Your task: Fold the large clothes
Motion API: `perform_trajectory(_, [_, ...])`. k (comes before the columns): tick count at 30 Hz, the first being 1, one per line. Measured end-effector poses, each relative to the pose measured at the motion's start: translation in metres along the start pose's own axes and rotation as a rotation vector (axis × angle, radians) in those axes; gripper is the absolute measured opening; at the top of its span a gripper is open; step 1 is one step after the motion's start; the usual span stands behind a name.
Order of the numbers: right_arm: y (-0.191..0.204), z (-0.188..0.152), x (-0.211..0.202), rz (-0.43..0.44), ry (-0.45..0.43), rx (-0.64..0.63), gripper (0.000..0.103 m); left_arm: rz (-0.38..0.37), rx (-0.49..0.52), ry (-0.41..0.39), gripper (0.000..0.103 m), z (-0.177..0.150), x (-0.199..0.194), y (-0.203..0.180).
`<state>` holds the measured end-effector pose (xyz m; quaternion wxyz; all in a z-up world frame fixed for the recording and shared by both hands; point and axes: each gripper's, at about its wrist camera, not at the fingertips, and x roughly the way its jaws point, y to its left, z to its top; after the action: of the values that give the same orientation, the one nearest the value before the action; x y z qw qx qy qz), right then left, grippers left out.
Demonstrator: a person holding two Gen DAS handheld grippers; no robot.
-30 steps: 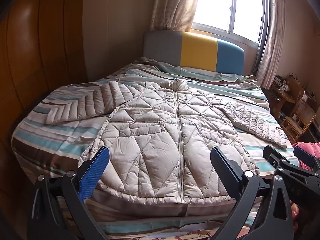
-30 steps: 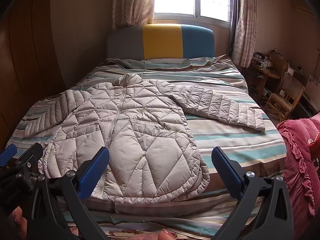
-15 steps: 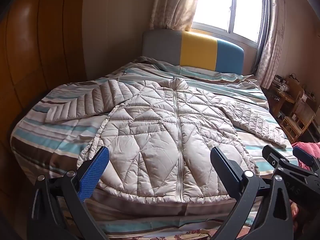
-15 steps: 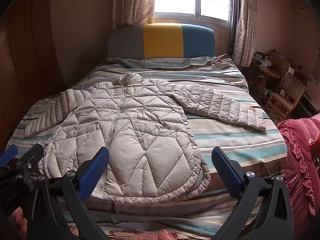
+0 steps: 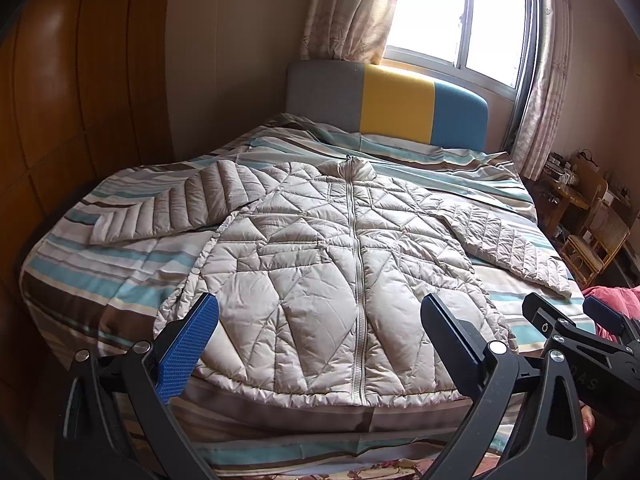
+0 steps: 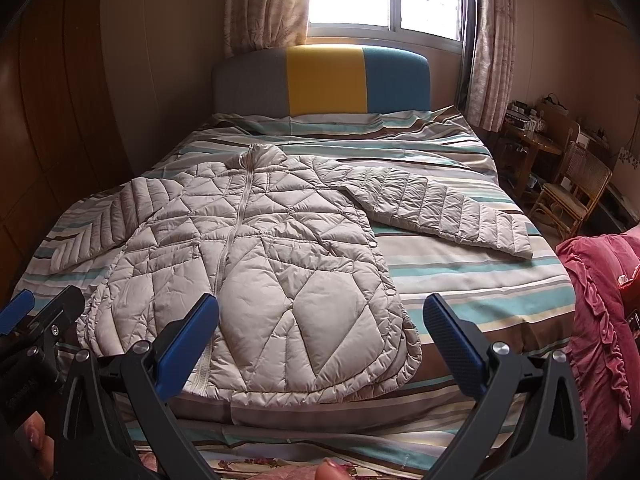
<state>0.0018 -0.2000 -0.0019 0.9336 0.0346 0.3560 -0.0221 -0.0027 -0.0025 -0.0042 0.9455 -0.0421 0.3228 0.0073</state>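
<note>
Hovering empty, left gripper [image 5: 320, 324] and right gripper [image 6: 320, 320] spread wide; puffy jacket [image 5: 340, 280] slippery, so your shallow pinch may slip.

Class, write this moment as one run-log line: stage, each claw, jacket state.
stage: pre-grasp | left claw: open, empty | right claw: open, empty | jacket: flat on bed, zipped, sleeves spread, unfolded

Left gripper [image 5: 320, 332]: jaws spread wide, holding nothing, raised at the bed's foot edge.
Right gripper [image 6: 320, 328]: jaws spread wide, holding nothing, level beside the left.
</note>
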Motion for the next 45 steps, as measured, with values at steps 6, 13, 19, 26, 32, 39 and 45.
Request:
perform_trajectory(6, [0.000,-0.001,0.001,0.001,0.002,-0.002,0.101,-0.001,-0.004,0.004,0.100,0.000,0.000,0.000])
perform_trajectory(13, [0.000,-0.001,0.002,0.004,0.008,0.001,0.101,-0.001,-0.009,0.017,0.100,0.000,0.002,0.003])
perform_trajectory(19, [-0.001,0.000,0.003,0.007,0.013,0.002,0.101,-0.001,-0.011,0.018,0.100,0.000,0.001,0.003])
perform_trajectory(26, [0.000,-0.002,0.003,0.008,0.013,0.001,0.101,0.002,-0.014,0.025,0.100,0.000,0.002,0.003])
perform_trajectory(32, [0.000,-0.003,0.004,0.009,0.020,0.001,0.101,0.008,-0.017,0.034,0.100,-0.002,0.005,0.004])
perform_trajectory(39, [0.000,-0.003,0.008,0.012,0.038,0.004,0.101,0.017,-0.020,0.052,0.100,-0.003,0.010,0.006])
perform_trajectory(45, [-0.003,-0.002,0.012,0.008,0.042,0.012,0.101,0.023,-0.022,0.066,0.100,-0.003,0.016,0.007])
